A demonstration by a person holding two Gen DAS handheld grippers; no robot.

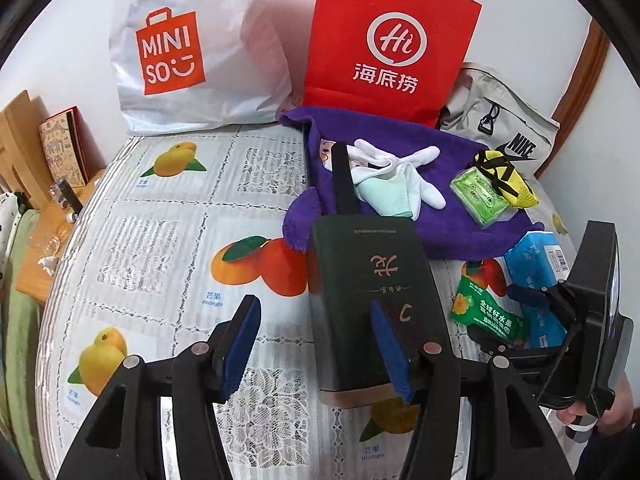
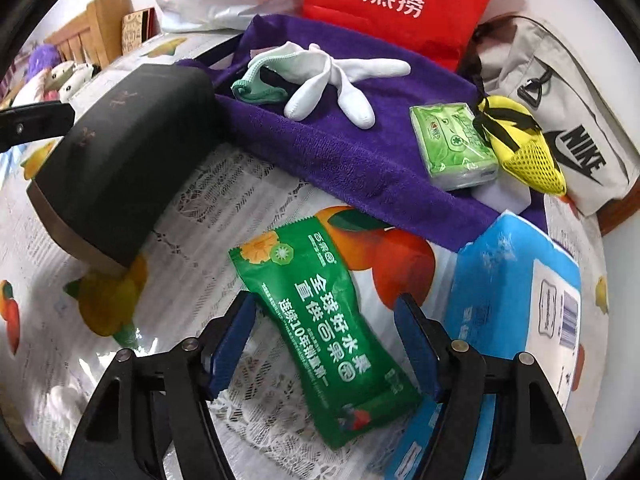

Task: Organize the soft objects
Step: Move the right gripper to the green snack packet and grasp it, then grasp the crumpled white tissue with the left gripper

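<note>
A green snack packet [image 2: 320, 340] lies flat on the fruit-print tablecloth [image 1: 160, 240]. My right gripper [image 2: 328, 340] points down over it, open, a blue pad on each side and neither pressing it. My left gripper [image 1: 314, 344] is open above the cloth. Its right finger overlaps a dark green paper bag [image 1: 372, 280], and only the bag's left edge lies between the jaws. Behind, a purple towel [image 2: 320, 140] carries a white glove [image 2: 340, 80], a mint sock [image 2: 256, 88], a green tissue pack [image 2: 452, 144] and a yellow mesh pouch [image 2: 520, 144].
A blue tissue pack [image 2: 512, 300] lies right of the packet. A white Miniso bag [image 1: 192, 48], a red paper bag [image 1: 388, 40] and a grey Nike bag [image 1: 504, 132] stand along the wall. Wooden boards [image 1: 24, 140] and plush toys [image 2: 60, 72] sit at the left.
</note>
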